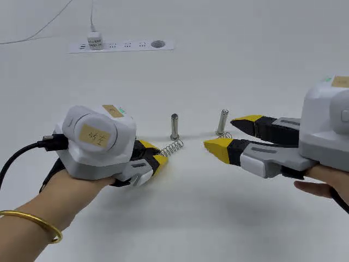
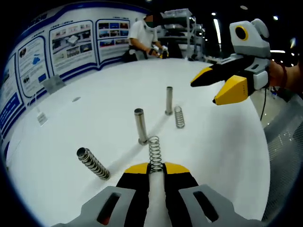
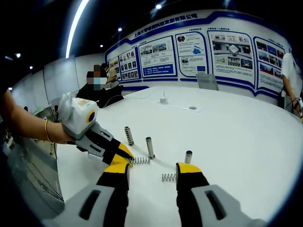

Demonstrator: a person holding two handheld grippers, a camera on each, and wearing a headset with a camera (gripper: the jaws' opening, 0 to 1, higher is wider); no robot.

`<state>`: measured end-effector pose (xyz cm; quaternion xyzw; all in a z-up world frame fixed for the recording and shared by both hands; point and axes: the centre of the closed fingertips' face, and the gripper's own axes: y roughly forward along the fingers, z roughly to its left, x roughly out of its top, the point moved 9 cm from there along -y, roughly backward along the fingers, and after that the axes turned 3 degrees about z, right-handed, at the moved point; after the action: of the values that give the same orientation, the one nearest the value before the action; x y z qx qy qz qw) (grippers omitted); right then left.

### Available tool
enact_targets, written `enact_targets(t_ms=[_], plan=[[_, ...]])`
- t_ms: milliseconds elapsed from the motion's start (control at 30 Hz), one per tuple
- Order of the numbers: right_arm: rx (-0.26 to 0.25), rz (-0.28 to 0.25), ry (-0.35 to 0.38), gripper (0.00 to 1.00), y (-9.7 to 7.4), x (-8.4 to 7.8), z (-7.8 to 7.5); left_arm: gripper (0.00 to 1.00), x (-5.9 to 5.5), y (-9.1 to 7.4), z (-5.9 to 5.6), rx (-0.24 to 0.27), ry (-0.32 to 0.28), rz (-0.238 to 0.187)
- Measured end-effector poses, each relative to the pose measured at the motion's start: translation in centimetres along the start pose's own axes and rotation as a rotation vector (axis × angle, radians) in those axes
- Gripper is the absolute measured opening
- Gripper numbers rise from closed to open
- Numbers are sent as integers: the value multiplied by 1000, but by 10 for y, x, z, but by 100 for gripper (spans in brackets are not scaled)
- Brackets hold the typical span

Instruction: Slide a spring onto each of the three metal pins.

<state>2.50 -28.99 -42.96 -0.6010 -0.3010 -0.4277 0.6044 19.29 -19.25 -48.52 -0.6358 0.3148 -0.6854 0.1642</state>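
Spring (image 2: 154,150) in hand: thin wire coil, prob. v. light and soft along its length, so the free end will likely wobble and bend off-axis. The left gripper (image 2: 156,168) has its jaws pinched on the near end coils. The rest of the coil sticks fwd toward the middle pin (image 2: 139,125), close to it but not touching as far as I can tell. Gripping across the dia. near one end looks ok, but squeeze lightly, since too hard could flatten the bore or flick it out. A hold nearer mid-length would prob. steady the tip for lining up w/ the pin top. Middle pin is bare and upright on a small foot; can't tell if it's fixed down, so a side push might tip it. Far pin (image 2: 169,100) is also bare, and a second spring (image 2: 179,116) lies on the table just beside it. Third pin (image 2: 93,163), off to the other side, already wears a spring. Right gripper (image 3: 152,170) has its jaws spread wide near the second spring, holding nothing. White table (image 1: 180,218); power strip (image 1: 121,45) at the far side, well apart.
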Motion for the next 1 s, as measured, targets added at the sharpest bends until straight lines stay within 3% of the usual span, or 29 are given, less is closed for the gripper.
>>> enact_targets(t_ms=[167, 433, 600, 767, 967, 1000], plan=[[-1, 1, 10, 40, -1, -2, 1, 10, -1, 0, 3, -13, -37, -2], [1, -18, 34, 41, -2, 2, 1, 9, -4, -10, -6, -18, -18, -2], [13, -32, 54, 41, -4, 5, 3, 9, 2, -23, -11, -15, -42, -48], [36, -55, 94, 40, -4, 10, 5, 9, 8, -35, -15, -17, -107, -110], [87, -89, 161, 38, -2, 18, 10, 9, 15, -49, -22, -42, -216, -230], [93, -92, 164, 37, -1, 19, 11, 9, 15, -50, -22, -42, -221, -234]])
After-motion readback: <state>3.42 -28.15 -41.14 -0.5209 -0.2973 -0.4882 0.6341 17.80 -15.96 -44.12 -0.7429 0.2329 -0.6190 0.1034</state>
